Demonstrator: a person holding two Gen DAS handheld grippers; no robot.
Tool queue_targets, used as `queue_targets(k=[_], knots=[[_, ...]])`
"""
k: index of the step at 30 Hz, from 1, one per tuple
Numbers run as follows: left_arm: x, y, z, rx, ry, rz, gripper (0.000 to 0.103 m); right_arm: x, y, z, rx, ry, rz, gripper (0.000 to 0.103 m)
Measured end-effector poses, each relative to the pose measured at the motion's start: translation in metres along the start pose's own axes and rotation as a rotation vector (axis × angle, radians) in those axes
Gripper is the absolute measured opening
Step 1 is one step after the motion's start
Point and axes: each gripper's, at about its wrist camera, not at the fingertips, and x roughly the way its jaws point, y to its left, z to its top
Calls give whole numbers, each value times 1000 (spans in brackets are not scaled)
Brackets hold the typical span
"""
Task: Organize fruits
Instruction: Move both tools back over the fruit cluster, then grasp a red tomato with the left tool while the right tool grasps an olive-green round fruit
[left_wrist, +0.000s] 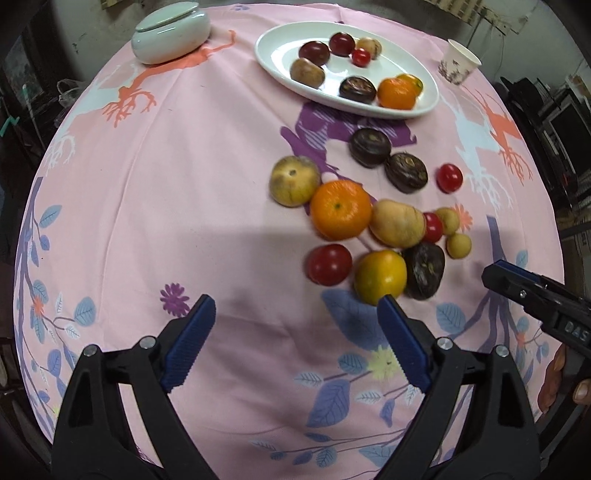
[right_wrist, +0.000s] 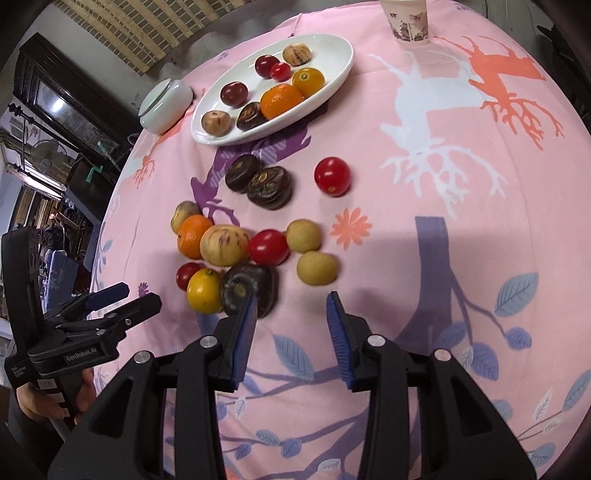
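Note:
A white oval plate at the far side holds several fruits. More fruits lie loose on the pink cloth: an orange, a red tomato, a yellow fruit and a dark wrinkled fruit. My left gripper is open over bare cloth, its right finger just short of the yellow fruit. My right gripper is open and holds nothing. Its left finger overlaps the dark fruit in the right wrist view. Two small pale fruits lie just beyond it.
A white lidded jar stands at the far left and a paper cup at the far right. The round table drops off on all sides. A lone red tomato lies apart from the pile.

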Motion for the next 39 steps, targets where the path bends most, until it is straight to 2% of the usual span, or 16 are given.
queue_targets(k=[1,7,16,24,25,28,30,32,34,36,37,39], knots=[[1,-1,-1,4,4,-1,91,-2,-1,-2,7,-7,6,70],[9,-2,-5,-2,35,-6,91,-3,-6,-14,8,7,-8,70],[21,13,0,-17,37,5,91,3,-10,-14,27,26,-19,70],[34,10,7,39,39,-28,89,9,-7,-7,15,42,-28,70],[36,10,8,44,40,-29,87,10,-6,-6,13,43,-28,70],[43,9,10,53,54,-59,70,11,-6,-4,15,44,-27,70],[45,6,13,57,41,-72,68,12,-6,-3,19,47,-27,70],[46,-1,15,75,29,-87,57,12,-6,-3,23,49,-26,70],[46,-9,18,103,7,-79,53,14,-5,-3,19,55,-29,70],[46,-11,24,97,-9,-104,43,15,-5,-4,15,57,-32,70],[47,-11,26,88,-5,-130,32,15,-4,-4,14,59,-34,70],[48,-11,29,80,-12,-131,31,15,-4,-5,13,61,-37,70]])
